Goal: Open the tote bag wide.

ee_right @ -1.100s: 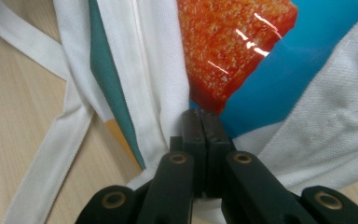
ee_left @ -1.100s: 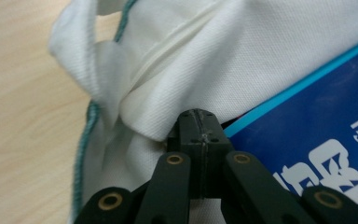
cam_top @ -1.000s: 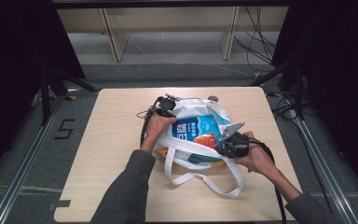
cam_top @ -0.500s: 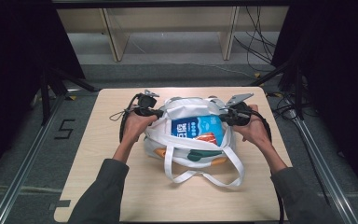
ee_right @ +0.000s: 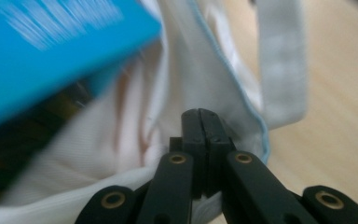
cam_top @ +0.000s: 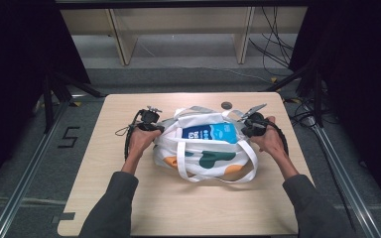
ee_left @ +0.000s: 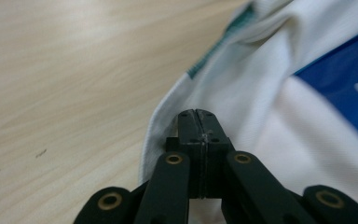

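Both hands swing apart; left gripper (cam_top: 155, 128) and right gripper (cam_top: 244, 130) each pinch tote bag (cam_top: 203, 153) rim, mouth now stretched wide, blue box (cam_top: 209, 132) exposed, ready for unloading

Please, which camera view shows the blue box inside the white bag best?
The high view: the blue box lies whole in the open white bag, its print visible. Both gripper views catch just a cropped blue part of it; the right one is blurred.

place: lab recording rig | signs: black curtains (cam_top: 15, 59); metal floor rails (cam_top: 27, 163); loose cables (cam_top: 273, 44); bare wooden table (cam_top: 178, 208)
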A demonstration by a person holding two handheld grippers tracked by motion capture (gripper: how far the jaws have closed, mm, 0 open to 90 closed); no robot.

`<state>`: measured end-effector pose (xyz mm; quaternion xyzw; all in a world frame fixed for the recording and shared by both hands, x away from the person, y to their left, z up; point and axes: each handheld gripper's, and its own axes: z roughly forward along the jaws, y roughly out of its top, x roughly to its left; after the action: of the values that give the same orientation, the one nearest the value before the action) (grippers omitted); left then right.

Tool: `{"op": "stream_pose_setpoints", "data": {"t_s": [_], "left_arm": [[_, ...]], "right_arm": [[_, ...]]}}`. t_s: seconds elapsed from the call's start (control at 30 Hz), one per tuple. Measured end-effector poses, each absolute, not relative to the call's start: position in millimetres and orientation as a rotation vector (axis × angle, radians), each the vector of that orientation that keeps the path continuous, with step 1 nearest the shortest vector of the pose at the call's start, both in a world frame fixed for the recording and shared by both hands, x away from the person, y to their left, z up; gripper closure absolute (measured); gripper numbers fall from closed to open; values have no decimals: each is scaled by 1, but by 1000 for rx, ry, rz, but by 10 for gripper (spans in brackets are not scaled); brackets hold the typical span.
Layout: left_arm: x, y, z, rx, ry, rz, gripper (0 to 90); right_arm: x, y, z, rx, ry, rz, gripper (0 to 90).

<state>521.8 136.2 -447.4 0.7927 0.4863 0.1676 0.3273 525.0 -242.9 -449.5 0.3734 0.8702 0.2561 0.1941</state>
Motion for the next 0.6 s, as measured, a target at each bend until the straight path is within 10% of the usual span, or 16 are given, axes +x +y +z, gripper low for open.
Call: {"op": "stream_pose_setpoints", "data": {"t_s": [0.17,0.6], "left_arm": [[487,109,-425,2115,1047,363,862],[457,85,-449,2300,911,319,893]], "right_arm": [[489,-234,-402,916,2432,992,900],[429,-215,-436,793,2753,768,900]]}}
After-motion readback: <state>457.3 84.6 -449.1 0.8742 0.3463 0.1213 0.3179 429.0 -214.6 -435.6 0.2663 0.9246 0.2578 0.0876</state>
